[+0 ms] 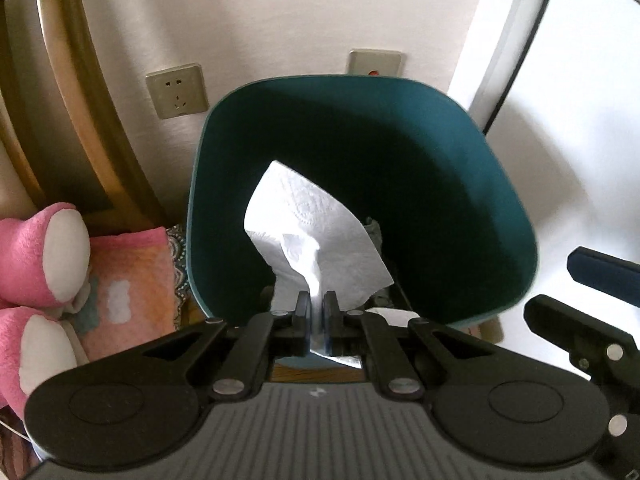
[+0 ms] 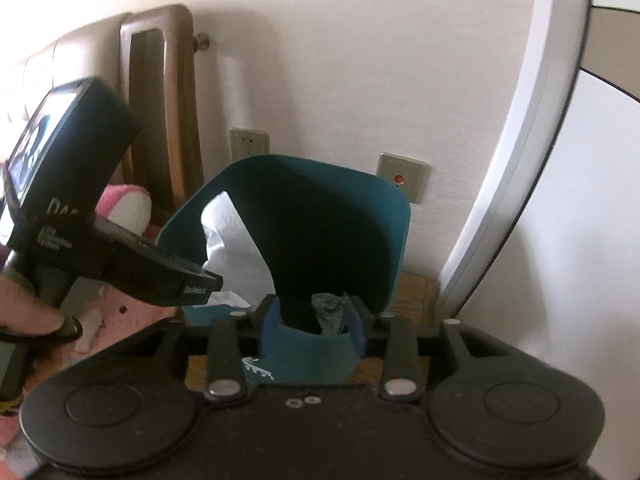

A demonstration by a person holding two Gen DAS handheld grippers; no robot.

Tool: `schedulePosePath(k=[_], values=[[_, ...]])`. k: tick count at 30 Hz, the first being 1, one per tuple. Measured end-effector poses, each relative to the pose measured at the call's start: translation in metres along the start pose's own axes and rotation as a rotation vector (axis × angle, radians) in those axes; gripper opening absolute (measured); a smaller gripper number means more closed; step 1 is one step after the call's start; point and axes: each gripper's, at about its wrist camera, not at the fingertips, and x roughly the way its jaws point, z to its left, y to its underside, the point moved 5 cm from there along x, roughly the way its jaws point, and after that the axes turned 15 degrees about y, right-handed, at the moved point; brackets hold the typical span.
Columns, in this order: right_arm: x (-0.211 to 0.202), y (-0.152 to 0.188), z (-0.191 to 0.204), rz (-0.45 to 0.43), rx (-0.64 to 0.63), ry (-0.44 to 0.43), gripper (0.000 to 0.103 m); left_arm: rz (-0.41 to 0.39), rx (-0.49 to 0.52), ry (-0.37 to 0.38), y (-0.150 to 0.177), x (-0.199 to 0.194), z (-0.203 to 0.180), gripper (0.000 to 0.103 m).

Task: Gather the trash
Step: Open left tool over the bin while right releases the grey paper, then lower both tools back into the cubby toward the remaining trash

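Teal bin: one. White tissue: one, pinched by left hand-held gripper. Right hand-held gripper parted, grey wad between.

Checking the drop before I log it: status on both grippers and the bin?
Left gripper shut on white paper tissue, over teal plastic bin. Right gripper open; grey crumpled scrap between its fingers. Nothing blocking.

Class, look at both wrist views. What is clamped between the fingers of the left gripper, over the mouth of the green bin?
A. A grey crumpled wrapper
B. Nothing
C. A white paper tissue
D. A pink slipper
C. The left gripper is shut on the white paper tissue, which fans out above the open green bin; the grey crumpled piece lies between the right gripper's open fingers instead.
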Motion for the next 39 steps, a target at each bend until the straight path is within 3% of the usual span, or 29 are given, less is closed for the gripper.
schedulePosePath(k=[4,6,8,10,18,25,28,31,32,39], values=[[-0.008,0.002,-0.01,-0.011,0.064,-0.011,0.04,-0.037,-0.001,0.002,0.003,-0.01,-0.001,0.018],[-0.014,0.005,-0.014,-0.014,0.096,-0.024,0.041,-0.061,0.004,0.016,0.005,-0.017,-0.002,0.034],[-0.022,0.008,-0.017,-0.021,0.122,-0.029,0.042,-0.093,0.025,0.027,0.007,-0.025,-0.006,0.067],[-0.029,0.012,-0.02,-0.03,0.142,-0.035,0.043,-0.126,0.044,0.033,0.01,-0.035,-0.009,0.075],[-0.055,0.042,-0.027,-0.064,0.206,-0.046,0.055,-0.204,0.045,0.116,0.049,-0.079,-0.012,0.077],[-0.057,0.097,-0.015,-0.033,0.181,-0.087,0.062,-0.24,0.083,0.042,0.109,-0.093,-0.001,0.08],[-0.049,0.128,-0.009,0.01,0.177,-0.101,0.064,-0.24,0.056,0.055,0.133,-0.089,0.006,0.081],[-0.037,0.159,-0.003,0.054,0.171,-0.099,0.066,-0.233,0.026,0.051,0.154,-0.076,0.016,0.094],[-0.031,0.172,0.0,0.074,0.171,-0.103,0.066,-0.242,0.023,0.044,0.163,-0.071,0.02,0.094],[0.014,0.272,0.037,0.22,0.115,-0.129,0.067,-0.187,-0.059,0.054,0.229,-0.01,0.051,0.101]])
